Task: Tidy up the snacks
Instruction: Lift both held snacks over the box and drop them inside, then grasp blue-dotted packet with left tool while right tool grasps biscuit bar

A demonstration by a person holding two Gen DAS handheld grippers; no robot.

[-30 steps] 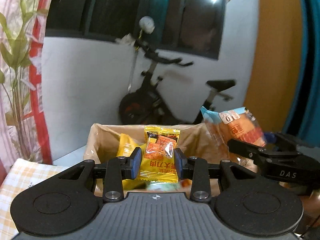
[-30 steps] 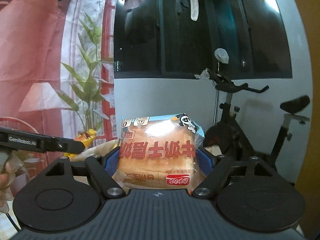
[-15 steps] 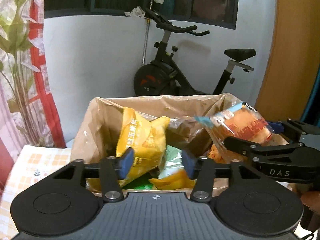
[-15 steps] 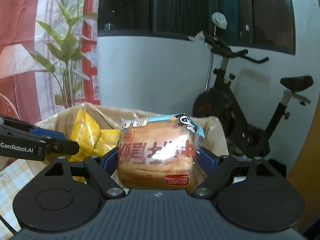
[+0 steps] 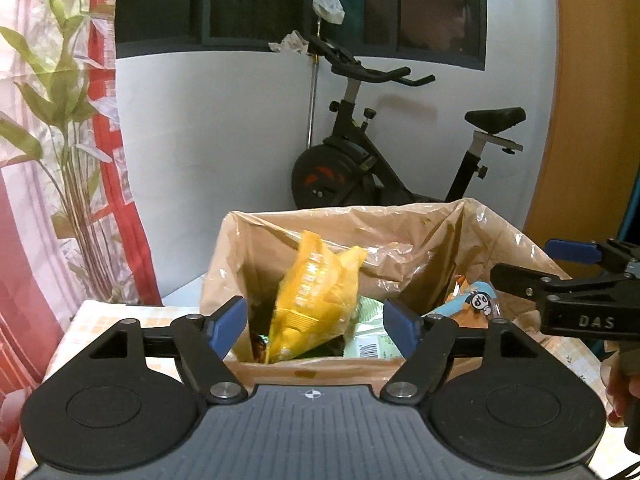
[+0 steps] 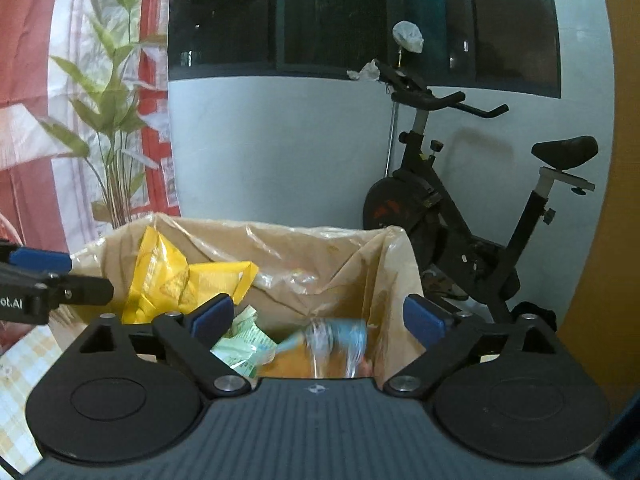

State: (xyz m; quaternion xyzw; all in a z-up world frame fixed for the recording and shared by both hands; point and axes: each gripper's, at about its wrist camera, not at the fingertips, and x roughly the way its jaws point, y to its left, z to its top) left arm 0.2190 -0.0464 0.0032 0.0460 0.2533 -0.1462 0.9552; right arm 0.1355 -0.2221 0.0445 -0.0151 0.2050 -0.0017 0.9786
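Note:
A cardboard box (image 5: 320, 369) lined with clear plastic stands just ahead of both grippers. Inside it a big yellow snack bag (image 5: 316, 296) leans upright beside a green packet (image 5: 370, 342) and a bread pack (image 5: 472, 304) with a blue top. My left gripper (image 5: 316, 324) hovers at the box's near wall, jaws opening, with nothing pressed between the pads. My right gripper (image 6: 316, 318) is over the box's right half, jaws opening too. The bread pack (image 6: 328, 344) is a blur below it, loose inside the box (image 6: 320, 236). The yellow bag (image 6: 176, 280) stands at the left.
An exercise bike (image 5: 360, 168) stands against the white wall behind the box. A red and white curtain with a leaf print (image 5: 60, 160) hangs on the left. A checked tablecloth (image 5: 68, 340) covers the table. A person's hand (image 5: 616, 384) holds the right gripper (image 5: 532, 262).
Both pairs of jaws have spread. The small yellow packet has left the left gripper and gone into the box. The bread pack has slipped out of the right gripper and dropped into the box.

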